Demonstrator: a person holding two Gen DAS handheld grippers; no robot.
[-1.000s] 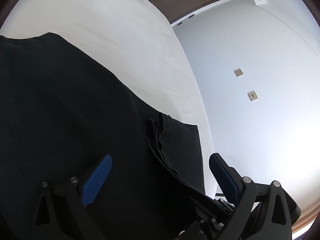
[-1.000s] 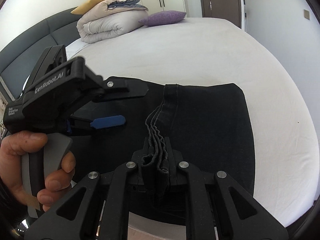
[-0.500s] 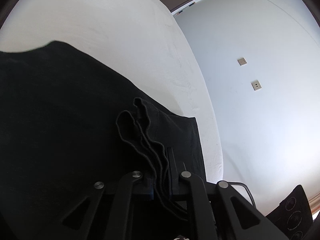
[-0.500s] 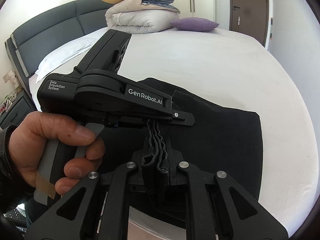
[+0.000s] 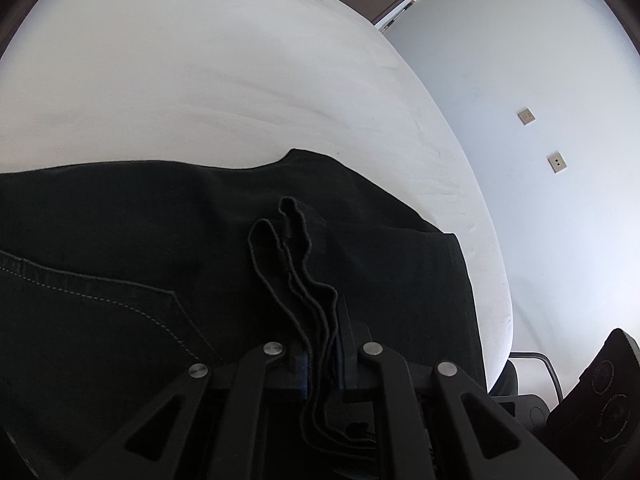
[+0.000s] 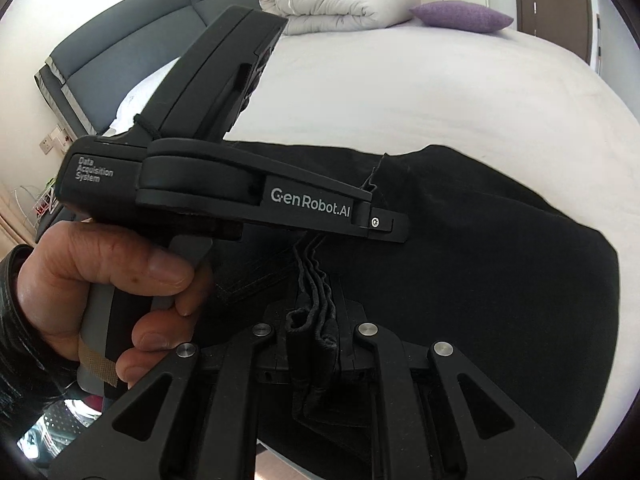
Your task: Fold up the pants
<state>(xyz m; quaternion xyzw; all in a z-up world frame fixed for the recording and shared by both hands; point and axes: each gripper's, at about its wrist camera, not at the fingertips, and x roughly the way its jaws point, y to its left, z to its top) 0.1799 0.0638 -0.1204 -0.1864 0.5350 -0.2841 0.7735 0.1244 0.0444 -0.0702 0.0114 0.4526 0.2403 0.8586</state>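
The soft, floppy black pants (image 5: 200, 280) lie low in the frame on the white bed (image 5: 200, 80), and the left gripper (image 5: 322, 360) and right gripper (image 6: 314, 344) each pinch tight the stacked hem edges, a good holding spot.

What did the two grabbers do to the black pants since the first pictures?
The left gripper, open around the layered hem a second ago, snapped shut on the black pants. In the right wrist view it swung from the left to just above the right gripper. The pants' edge lifted and bunched on the white bed. The right gripper stayed clamped on its own bunch of hem.
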